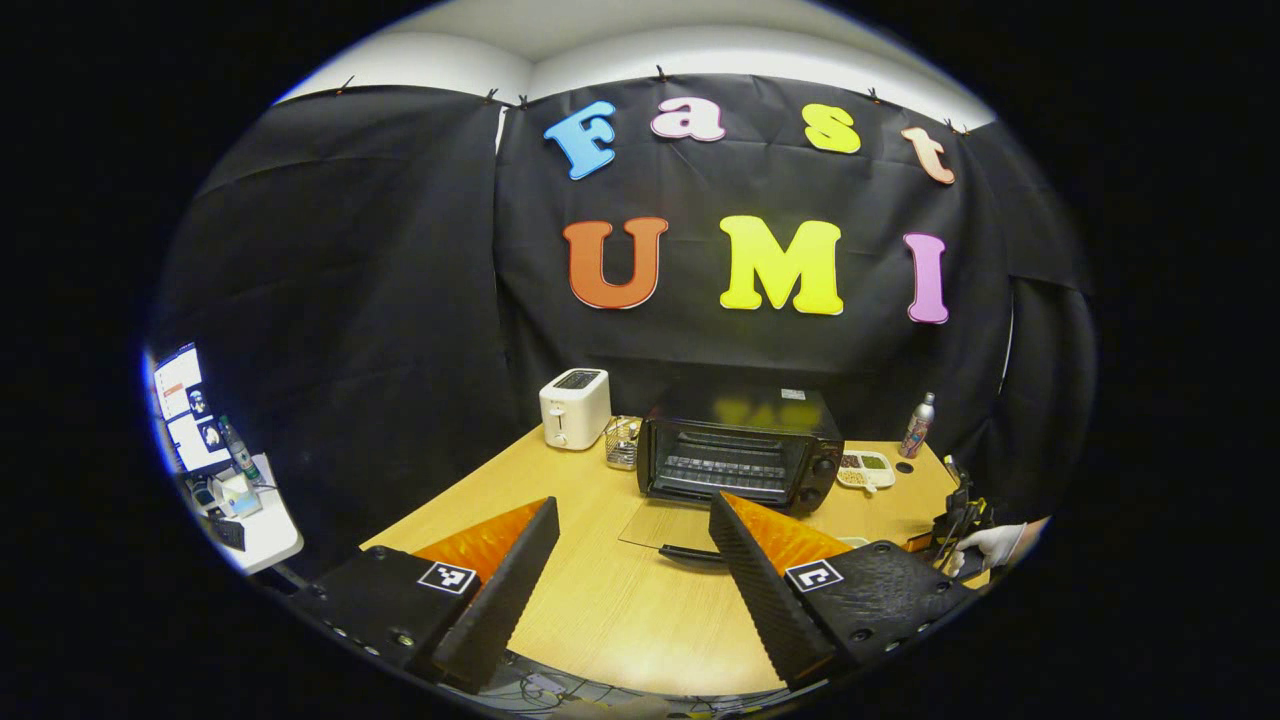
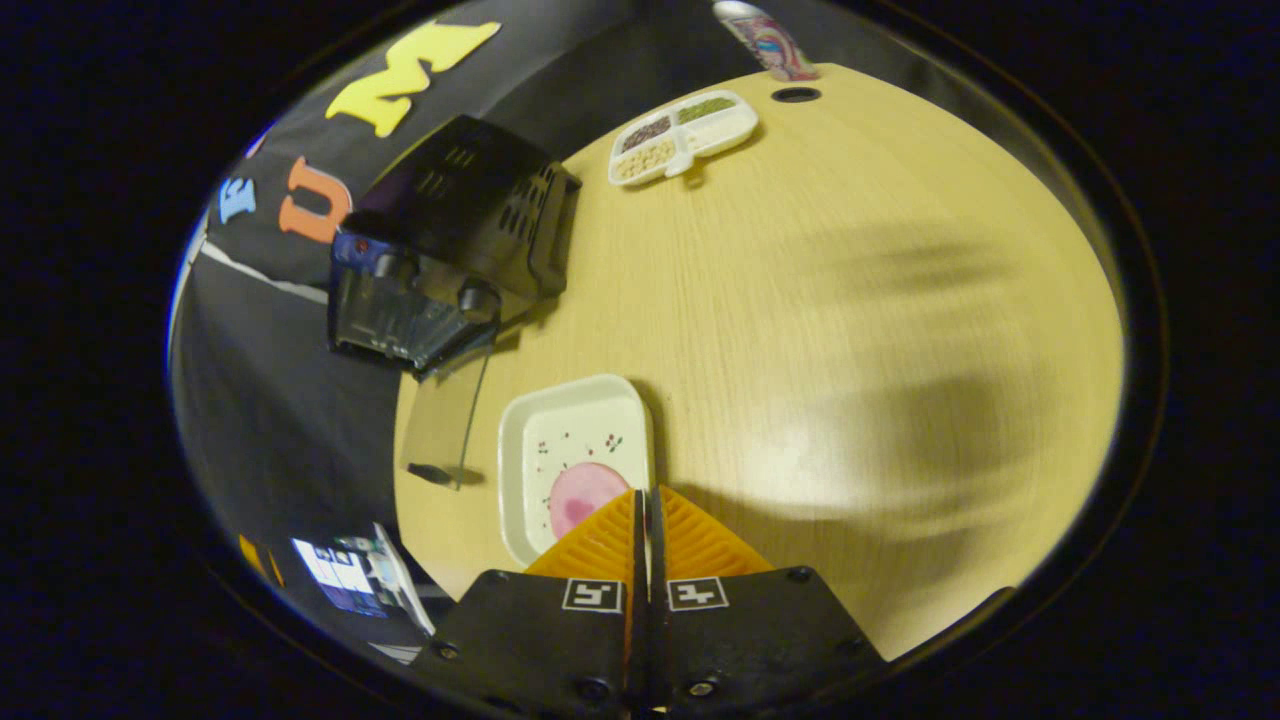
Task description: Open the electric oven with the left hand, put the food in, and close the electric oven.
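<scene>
Your left tongs (image 1: 633,528) hang spread wide above the near edge of the wooden bench (image 1: 600,600), pinching nothing, facing the electric oven (image 1: 740,448) at the far middle, whose glass door (image 1: 668,525) lies folded down flat on the bench toward you. A white toaster (image 1: 574,408) stands left of the oven; a divided snack dish (image 1: 865,469) and a spray can (image 1: 917,425) sit to its right. Your right tongs (image 2: 646,497) are pressed together just over the near rim of a white tray (image 2: 560,425) holding a pink slice of food (image 2: 580,495); whether they grip the tray's edge cannot be told. A gloved hand (image 1: 990,545) holds those tongs at far right.
</scene>
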{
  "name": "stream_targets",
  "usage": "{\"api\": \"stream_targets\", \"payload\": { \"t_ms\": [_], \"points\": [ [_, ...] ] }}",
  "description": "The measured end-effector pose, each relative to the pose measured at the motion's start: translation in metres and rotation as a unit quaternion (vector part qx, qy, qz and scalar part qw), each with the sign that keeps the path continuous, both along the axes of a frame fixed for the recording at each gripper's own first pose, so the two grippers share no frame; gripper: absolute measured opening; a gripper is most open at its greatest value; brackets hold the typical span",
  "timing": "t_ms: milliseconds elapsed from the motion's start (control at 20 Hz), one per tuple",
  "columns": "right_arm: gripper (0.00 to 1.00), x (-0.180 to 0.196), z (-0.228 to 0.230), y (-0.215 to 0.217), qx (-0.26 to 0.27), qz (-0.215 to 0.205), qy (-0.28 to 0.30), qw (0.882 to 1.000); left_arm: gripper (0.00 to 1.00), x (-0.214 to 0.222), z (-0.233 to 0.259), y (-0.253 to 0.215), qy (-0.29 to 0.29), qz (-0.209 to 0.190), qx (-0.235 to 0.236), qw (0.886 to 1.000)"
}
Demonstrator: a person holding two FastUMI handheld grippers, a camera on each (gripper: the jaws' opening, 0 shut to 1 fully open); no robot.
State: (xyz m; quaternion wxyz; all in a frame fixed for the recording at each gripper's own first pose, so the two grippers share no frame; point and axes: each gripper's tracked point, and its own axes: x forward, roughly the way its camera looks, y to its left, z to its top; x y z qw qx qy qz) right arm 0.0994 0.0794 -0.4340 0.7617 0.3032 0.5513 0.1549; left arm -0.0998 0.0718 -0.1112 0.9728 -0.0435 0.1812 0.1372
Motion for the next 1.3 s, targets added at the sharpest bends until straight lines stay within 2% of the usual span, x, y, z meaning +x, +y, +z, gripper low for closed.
{"api": "stream_targets", "payload": {
  "t_ms": [50,100,150,200,300,350,400,500,600,750,850,900,950,1000,1150,1200,1300],
  "points": [
    [0.00,-0.002,0.003,-0.006,0.004,-0.019,-0.005,1.000,0.96,0.005,0.002,0.001,-0.002,-0.012,0.003,1.000],
    [0.04,-0.005,0.004,-0.007,0.010,-0.031,-0.005,0.999,0.96,0.008,0.003,0.002,-0.004,-0.023,0.005,1.000],
    [0.00,-0.008,0.004,-0.007,0.009,-0.031,-0.002,0.999,0.96,0.012,0.004,0.002,-0.005,-0.034,0.005,0.999],
    [0.04,-0.009,0.004,-0.008,0.002,-0.023,-0.007,1.000,0.96,0.015,0.005,0.000,-0.006,-0.045,0.003,0.999],
    [0.00,-0.001,0.004,-0.006,-0.021,-0.009,-0.023,0.999,0.96,0.021,0.005,0.000,-0.009,-0.060,0.005,0.998],
    [0.06,-0.001,0.006,-0.003,-0.026,0.006,-0.026,0.999,0.96,0.022,0.003,0.002,-0.009,-0.063,0.006,0.998],
    [0.23,-0.002,0.007,0.001,-0.034,0.019,-0.021,0.999,0.96,0.023,0.002,0.002,-0.009,-0.065,0.004,0.998],
    [0.32,0.002,-0.002,0.001,-0.067,0.033,-0.013,0.997,0.96,0.023,-0.001,0.001,-0.007,-0.068,-0.002,0.998],
    [0.33,0.006,-0.006,0.003,-0.087,0.031,-0.001,0.996,0.96,0.023,-0.005,0.004,-0.005,-0.067,-0.005,0.998],
    [0.34,-0.001,-0.017,0.010,-0.115,0.053,0.037,0.991,0.97,0.022,-0.017,0.012,0.003,-0.061,0.000,0.998],
    [0.34,0.002,-0.020,0.012,-0.136,0.049,0.050,0.988,0.97,0.019,-0.026,0.022,0.014,-0.051,0.006,0.999],
    [0.28,0.000,-0.020,0.011,-0.151,0.055,0.055,0.986,0.97,0.017,-0.029,0.025,0.015,-0.049,0.001,0.999],
    [0.27,0.002,-0.021,0.008,-0.165,0.056,0.059,0.983,0.97,0.016,-0.032,0.028,0.016,-0.048,-0.004,0.999],
    [0.19,0.003,-0.023,0.005,-0.178,0.053,0.067,0.980,0.97,0.015,-0.036,0.032,0.017,-0.045,-0.009,0.999],
    [0.05,0.006,-0.026,0.004,-0.192,0.033,0.075,0.978,0.97,0.011,-0.050,0.052,0.023,-0.024,-0.008,0.999],
    [0.01,0.002,-0.022,0.003,-0.191,0.035,0.072,0.978,0.97,0.010,-0.054,0.057,0.024,-0.019,-0.007,1.000],
    [0.01,-0.004,-0.022,0.008,-0.160,0.031,0.078,0.984,0.97,0.009,-0.058,0.059,0.024,-0.017,-0.015,0.999]
  ]
}}
